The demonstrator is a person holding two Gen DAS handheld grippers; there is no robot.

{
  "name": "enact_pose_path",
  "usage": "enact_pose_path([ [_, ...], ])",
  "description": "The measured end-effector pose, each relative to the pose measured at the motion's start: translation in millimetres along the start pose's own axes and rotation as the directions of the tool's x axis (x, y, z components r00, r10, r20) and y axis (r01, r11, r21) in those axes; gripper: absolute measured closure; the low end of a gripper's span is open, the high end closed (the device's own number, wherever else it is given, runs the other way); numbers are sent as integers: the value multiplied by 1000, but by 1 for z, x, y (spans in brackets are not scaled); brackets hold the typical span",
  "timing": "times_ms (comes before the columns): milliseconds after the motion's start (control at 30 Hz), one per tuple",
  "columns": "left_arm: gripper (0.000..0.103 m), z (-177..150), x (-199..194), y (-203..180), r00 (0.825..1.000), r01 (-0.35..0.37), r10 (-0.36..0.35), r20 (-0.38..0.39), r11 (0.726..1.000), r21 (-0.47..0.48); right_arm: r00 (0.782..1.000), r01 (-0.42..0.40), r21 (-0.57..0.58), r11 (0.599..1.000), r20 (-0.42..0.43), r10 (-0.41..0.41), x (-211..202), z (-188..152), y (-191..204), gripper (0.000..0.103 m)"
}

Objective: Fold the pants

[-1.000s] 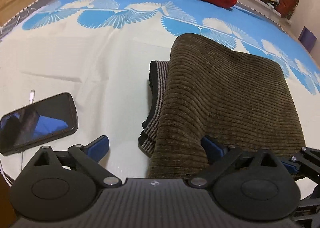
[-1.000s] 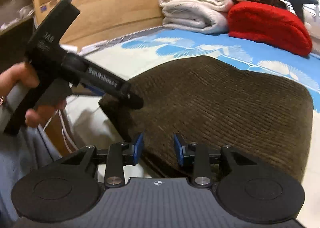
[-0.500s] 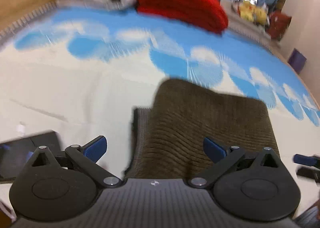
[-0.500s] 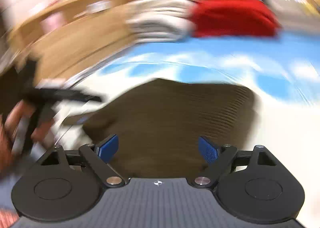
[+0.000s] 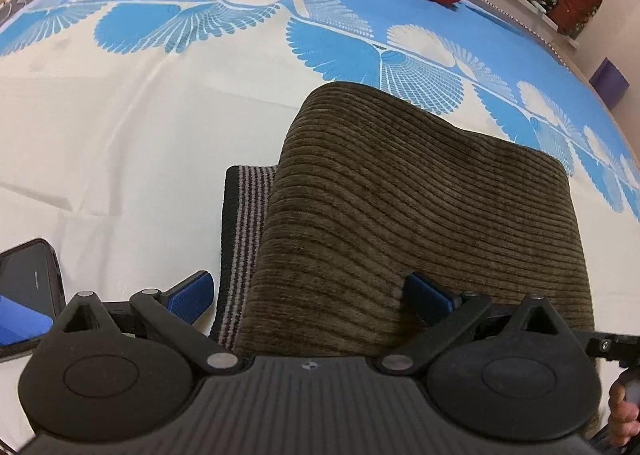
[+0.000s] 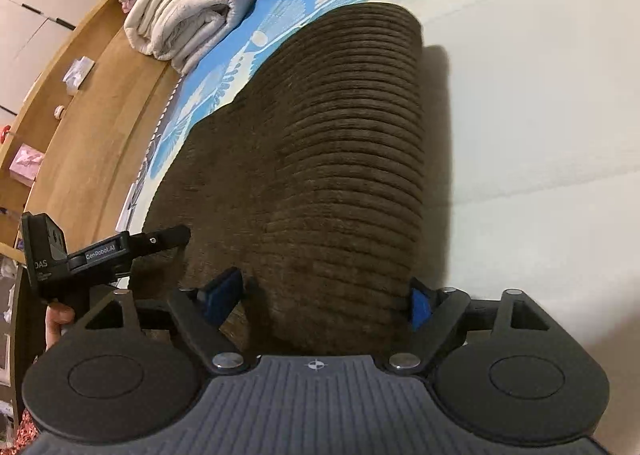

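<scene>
Pants (image 5: 420,215) lie folded on the bedsheet (image 5: 120,143), striped waistband (image 5: 240,231) poking out at my left. My left gripper (image 5: 308,291) gapes wide over their near edge; my right gripper (image 6: 324,295) spreads wide too. A phone (image 5: 28,287) sits cut off at frame edge.

The right gripper (image 6: 322,303), narrow a second ago at the near edge of the corduroy pants (image 6: 320,159), now has its blue pads spread wide. Its view has swung, and the left gripper (image 6: 120,251) sits lower left. In the left view, the phone (image 5: 28,295) has slid toward the left edge.
</scene>
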State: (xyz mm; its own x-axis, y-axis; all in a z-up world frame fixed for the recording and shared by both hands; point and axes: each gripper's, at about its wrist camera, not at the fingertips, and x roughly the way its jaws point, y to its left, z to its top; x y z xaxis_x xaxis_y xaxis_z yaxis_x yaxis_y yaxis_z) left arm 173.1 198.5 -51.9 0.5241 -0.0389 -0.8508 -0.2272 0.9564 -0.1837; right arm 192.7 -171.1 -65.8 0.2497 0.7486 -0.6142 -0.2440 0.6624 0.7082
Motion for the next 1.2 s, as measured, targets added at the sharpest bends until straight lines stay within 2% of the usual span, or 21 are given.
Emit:
enact_pose_path([
  [67,0,-1,1,0,1000,0,0,-1,1000,-1,1000,-5,7,1000,-1,5,4,10,0,17],
  [333,1,1,5,-2,1000,7,-7,-18,1000,-16,1000,12,-5,1000,22,-12,8,6,10,11],
  [367,5,2,4,-2,1000,18,-18,-22,1000,-17,999,46,-24,999,27,-45,10,5,15,19],
  [400,11,3,3,-2,999,36,-36,-22,999,-18,994,105,-56,993,38,-103,12,4,23,35],
  [500,22,6,-4,-2,1000,14,-14,1,1000,-21,986,159,-95,983,58,-154,14,1,35,53],
  [667,25,8,-7,-14,1000,3,-3,5,1000,14,975,222,-201,954,62,-214,14,14,51,60],
  [767,25,9,-4,-34,1000,15,-15,0,999,48,968,248,-233,940,104,-230,5,25,43,61],
  [900,26,12,7,-81,998,58,-58,-5,993,102,951,294,-227,929,171,-259,-23,44,19,61],
  [1033,26,20,25,-142,995,103,-103,-5,981,165,915,382,-282,880,249,-318,-58,58,-14,61],
  [1200,27,24,48,-201,984,173,-179,6,956,236,880,441,-202,874,286,-378,-100,67,-60,61],
])
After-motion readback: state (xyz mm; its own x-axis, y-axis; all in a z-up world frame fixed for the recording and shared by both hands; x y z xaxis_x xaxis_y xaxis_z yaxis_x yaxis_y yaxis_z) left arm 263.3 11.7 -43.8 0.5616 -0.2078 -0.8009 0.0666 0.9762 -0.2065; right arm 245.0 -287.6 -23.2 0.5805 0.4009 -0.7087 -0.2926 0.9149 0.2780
